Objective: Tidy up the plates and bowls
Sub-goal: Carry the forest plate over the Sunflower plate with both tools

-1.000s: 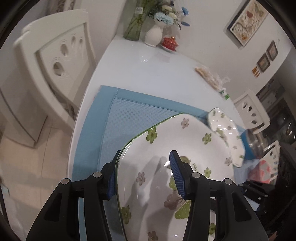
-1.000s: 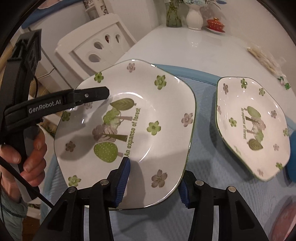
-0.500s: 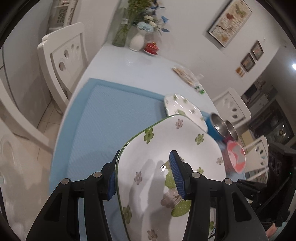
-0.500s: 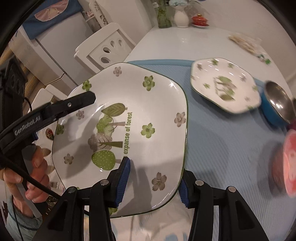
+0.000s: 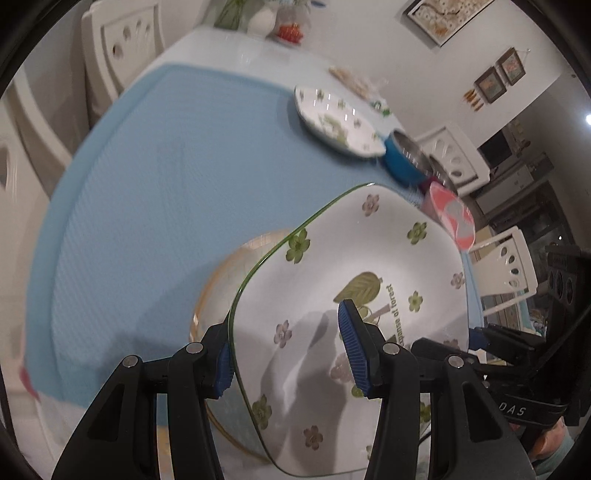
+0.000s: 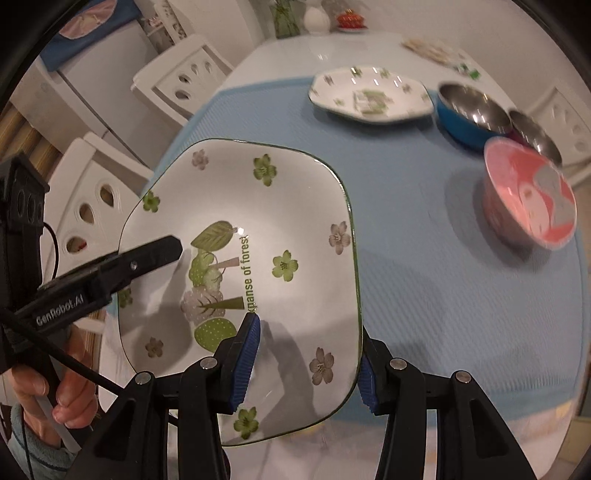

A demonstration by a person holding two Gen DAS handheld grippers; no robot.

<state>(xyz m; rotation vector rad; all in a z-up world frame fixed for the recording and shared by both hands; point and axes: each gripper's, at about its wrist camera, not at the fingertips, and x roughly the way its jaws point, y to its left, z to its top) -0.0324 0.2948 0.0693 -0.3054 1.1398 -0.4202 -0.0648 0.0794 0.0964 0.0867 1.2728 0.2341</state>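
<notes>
A white plate with green flowers and a tree print [image 5: 351,266] [image 6: 266,221] hangs over the blue mat [image 5: 166,166]. Both grippers hold it by opposite rims. My left gripper [image 5: 288,358] is shut on its left rim, one pad above and one below. My right gripper [image 6: 306,373] is shut on the near right rim in the same way. In the left wrist view a clear bowl with a gold rim [image 5: 214,291] lies partly hidden under the plate. A second floral plate [image 6: 369,94] [image 5: 336,122] rests on the mat further off.
A blue steel-lined bowl [image 6: 469,114], another steel bowl [image 6: 532,133] and a pink bowl [image 6: 528,199] stand on the mat's right side. White chairs [image 6: 177,81] line the table's left edge. A vase [image 6: 316,16] and a red pot [image 6: 349,18] stand at the far end.
Both grippers carried the plate back along the table, away from the vase. The second plate and the bowls moved up into view, and the gold-rimmed bowl appeared under the plate.
</notes>
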